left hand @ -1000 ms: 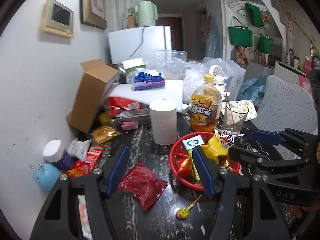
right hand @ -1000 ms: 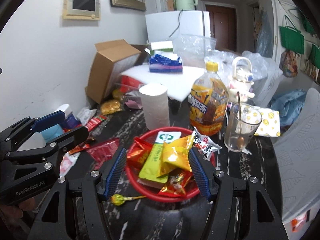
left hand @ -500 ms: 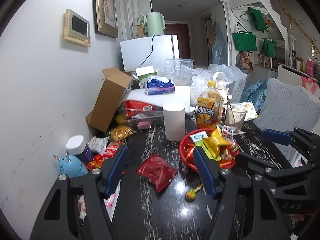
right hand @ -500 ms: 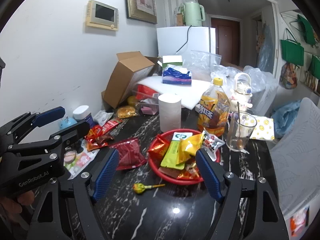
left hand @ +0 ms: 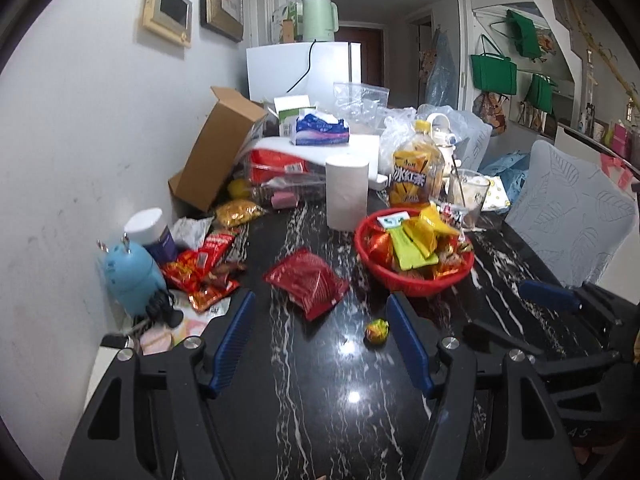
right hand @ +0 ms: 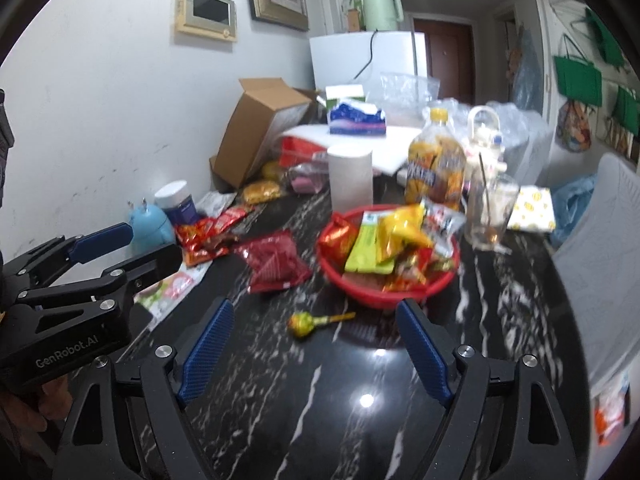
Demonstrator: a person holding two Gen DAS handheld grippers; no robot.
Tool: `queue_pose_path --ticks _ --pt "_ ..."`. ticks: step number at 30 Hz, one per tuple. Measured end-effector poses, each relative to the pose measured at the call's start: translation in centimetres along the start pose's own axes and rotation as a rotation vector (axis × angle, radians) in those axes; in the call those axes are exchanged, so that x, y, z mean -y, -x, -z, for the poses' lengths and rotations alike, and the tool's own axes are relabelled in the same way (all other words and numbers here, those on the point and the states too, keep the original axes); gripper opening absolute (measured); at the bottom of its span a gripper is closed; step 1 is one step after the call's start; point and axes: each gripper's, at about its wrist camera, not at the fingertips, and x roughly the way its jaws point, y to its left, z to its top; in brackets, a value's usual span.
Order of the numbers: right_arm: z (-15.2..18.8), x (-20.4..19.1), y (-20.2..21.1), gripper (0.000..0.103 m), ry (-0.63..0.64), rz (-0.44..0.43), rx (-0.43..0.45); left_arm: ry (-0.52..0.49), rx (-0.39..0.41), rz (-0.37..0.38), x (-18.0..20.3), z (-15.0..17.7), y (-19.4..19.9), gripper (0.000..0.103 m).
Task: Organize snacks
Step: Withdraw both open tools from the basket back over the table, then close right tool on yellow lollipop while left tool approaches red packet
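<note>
Black marble table [right hand: 360,420]: lollipop [right hand: 304,323] beyond fingers [right hand: 206,354].

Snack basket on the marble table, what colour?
Red plastic basket, clearest in the right wrist view.

Basket [right hand: 400,294] sits mid-table [right hand: 360,420], snack packets [right hand: 384,240] piled in it. Flat packet [right hand: 276,262] lies just left of the basket; lollipop [right hand: 304,324] in front, between the two. Paper roll [right hand: 350,180] stands behind the basket, bottle [right hand: 436,168] behind-right, glass [right hand: 488,212] right of the bottle. Loose wrappers [right hand: 208,236] further left, near the wall. Cardboard box [right hand: 260,128] leans at back left; tissue pack [right hand: 356,118] behind the roll.
</note>
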Motion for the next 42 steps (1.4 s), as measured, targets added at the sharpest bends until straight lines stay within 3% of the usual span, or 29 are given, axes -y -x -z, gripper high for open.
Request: queue_pose_path --ticks 8,17,34,42 --pt "3.6 0.2 -1.9 0.084 -0.049 -0.004 -0.087 -0.004 -0.082 0.011 -0.1 3.0 -1.6 0.067" --pt "5.3 0.1 -4.4 0.084 -0.049 -0.006 -0.150 0.078 -0.158 0.038 -1.8 5.3 -4.2 0.067" --pt "2.9 0.0 -11.9 0.083 -0.021 -0.072 -0.239 0.150 -0.216 0.017 -4.9 4.2 -9.3 0.067" --pt "1.8 0.1 -14.9 0.071 -0.027 -0.095 -0.275 0.172 -0.236 0.026 -6.0 3.1 -11.7 0.067"
